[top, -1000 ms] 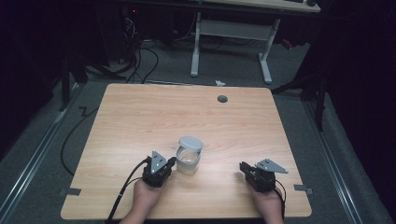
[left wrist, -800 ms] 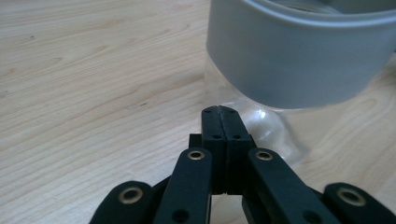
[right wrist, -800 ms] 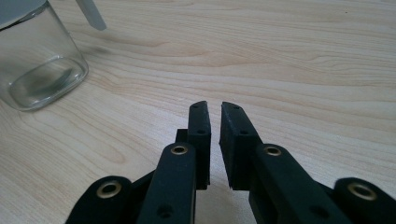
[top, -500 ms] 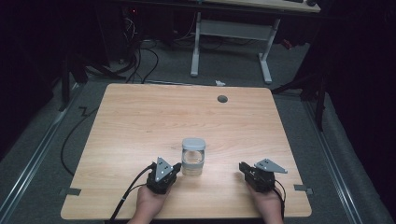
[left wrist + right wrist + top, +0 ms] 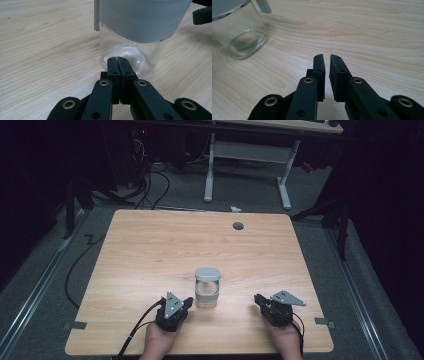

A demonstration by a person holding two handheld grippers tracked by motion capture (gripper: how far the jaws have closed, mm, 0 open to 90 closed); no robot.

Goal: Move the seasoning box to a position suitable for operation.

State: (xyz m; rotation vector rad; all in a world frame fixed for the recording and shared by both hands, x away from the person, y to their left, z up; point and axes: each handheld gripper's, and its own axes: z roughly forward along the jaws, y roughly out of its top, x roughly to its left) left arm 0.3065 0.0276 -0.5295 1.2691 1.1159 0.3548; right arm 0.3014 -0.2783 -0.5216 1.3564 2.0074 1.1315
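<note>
A clear glass jar (image 5: 207, 292) with a grey lid (image 5: 207, 274) stands upright on the wooden table (image 5: 150, 250), near the front edge. My left gripper (image 5: 188, 301) lies just left of the jar, its jaws pressed shut and empty. In the left gripper view the tips (image 5: 117, 58) sit right in front of the jar's glass base (image 5: 130, 53), and I cannot tell if they touch it. My right gripper (image 5: 257, 298) rests further to the right of the jar. Its jaws (image 5: 326, 57) are all but shut with a thin gap and hold nothing, and the jar (image 5: 239, 35) stands at upper left.
A dark round hole (image 5: 238, 225) sits in the table near the far edge. Grey tape marks (image 5: 75, 325) lie on the front corners. Beyond the table are cables (image 5: 145, 185) and a white desk frame (image 5: 247, 155) on a grey floor.
The jar, tilted and touching the left gripper a second ago, now stands upright. The left gripper has drawn back a little toward the person. The right gripper has not moved.
</note>
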